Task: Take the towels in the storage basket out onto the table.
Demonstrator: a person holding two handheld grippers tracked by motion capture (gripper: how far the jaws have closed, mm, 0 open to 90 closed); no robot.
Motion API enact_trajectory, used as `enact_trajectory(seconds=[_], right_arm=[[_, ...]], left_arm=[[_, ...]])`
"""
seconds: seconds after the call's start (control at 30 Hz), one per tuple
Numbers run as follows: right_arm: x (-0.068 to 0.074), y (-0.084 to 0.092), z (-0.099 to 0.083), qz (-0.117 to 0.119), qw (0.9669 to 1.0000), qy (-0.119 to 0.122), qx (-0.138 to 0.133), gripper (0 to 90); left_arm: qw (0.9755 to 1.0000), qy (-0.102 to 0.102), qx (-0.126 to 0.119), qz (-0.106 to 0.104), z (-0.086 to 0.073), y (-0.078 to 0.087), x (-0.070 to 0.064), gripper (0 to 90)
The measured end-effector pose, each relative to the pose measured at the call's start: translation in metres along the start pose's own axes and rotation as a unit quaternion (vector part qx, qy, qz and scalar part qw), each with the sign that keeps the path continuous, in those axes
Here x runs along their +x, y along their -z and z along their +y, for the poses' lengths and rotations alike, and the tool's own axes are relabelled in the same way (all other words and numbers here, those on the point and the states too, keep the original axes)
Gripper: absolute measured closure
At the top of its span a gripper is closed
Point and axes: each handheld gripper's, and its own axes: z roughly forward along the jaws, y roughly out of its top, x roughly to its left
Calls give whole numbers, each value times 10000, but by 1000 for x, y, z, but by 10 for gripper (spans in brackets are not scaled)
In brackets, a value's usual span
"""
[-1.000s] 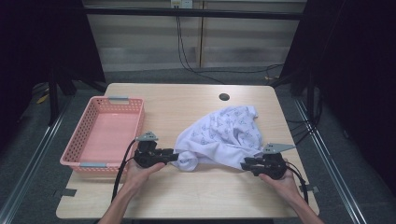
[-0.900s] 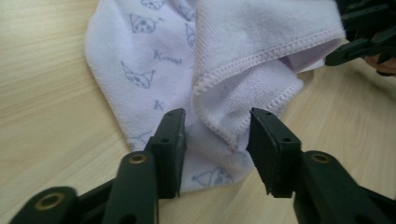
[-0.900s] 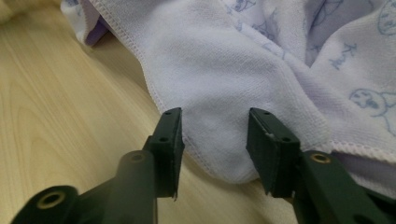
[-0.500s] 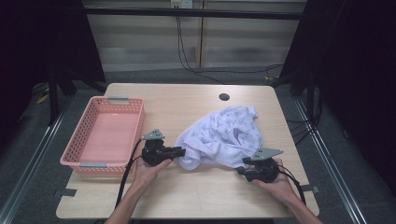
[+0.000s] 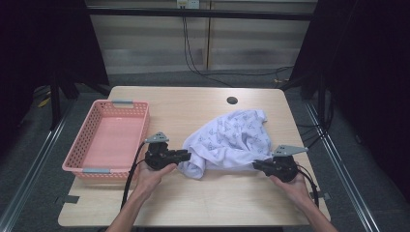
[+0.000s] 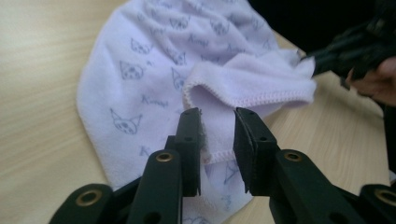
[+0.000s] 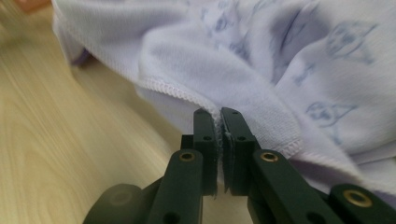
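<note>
between the jaws of the right gripper (image 7: 218, 114), a stitched hem of the white printed towel (image 5: 227, 141) sits pinched, the jaws having just been closing and now pressed nearly together on the cloth. ahead of the left gripper (image 6: 218, 116) the jaws stand spread, having just been opening a little, with a folded hem lying between them but the pads not pressing on it. the towel lies crumpled on the wooden table (image 5: 203, 198) between the two tools, and the pink basket (image 5: 77, 159) waits beyond the left gripper's outer side. the risk, judging from this: the left tool closes on two layers or misses the edge, so a lift leaves the towel bunched, hanging from one corner; the right tool's thin bite at the hem could also slip under a pull.
</note>
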Motion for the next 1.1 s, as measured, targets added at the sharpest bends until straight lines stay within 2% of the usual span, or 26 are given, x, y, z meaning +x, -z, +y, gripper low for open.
enact_trajectory(seconds=[0.03,0.1,0.17,0.2,0.27,0.37,0.4,0.5,0.53,0.63,0.8,0.93,1.1], right_arm=[[-2,2,1,31,10000,-38,-57,851],[-6,7,4,60,9997,-132,-174,851],[-9,12,6,58,9994,-203,-257,847],[-11,15,7,51,9993,-213,-310,848],[-14,20,10,31,9989,-258,-395,847],[-21,29,14,-13,9975,-395,-578,849],[-23,32,16,-29,9971,-413,-643,849],[-27,42,25,-67,9954,-461,-836,850],[-28,45,29,-89,9948,-469,-902,850],[-30,52,45,-107,9930,-432,-1093,851],[-33,72,86,-212,9884,-332,-1470,853],[-37,96,124,-359,9806,-250,-1913,854],[-36,127,165,-539,9724,-39,-2270,853]], left_arm=[[10000,-4,61,66,-1,-4,1,709],[9999,82,101,19,-2,-10,4,760],[9998,-10,165,55,-1,-12,3,865],[9999,-23,160,10,0,-12,3,876],[9999,-64,78,26,2,-7,2,882],[9999,-70,-111,-66,9,3,2,884],[9997,-126,-179,-57,11,7,1,885],[9990,-107,-434,15,21,21,1,885],[9985,-73,-533,34,25,25,1,885],[9970,-156,-742,122,40,40,1,884],[9926,-385,-1125,245,76,71,-5,885],[9863,-496,-1529,370,106,97,-9,887],[9797,-815,-1775,444,140,117,-25,887]])
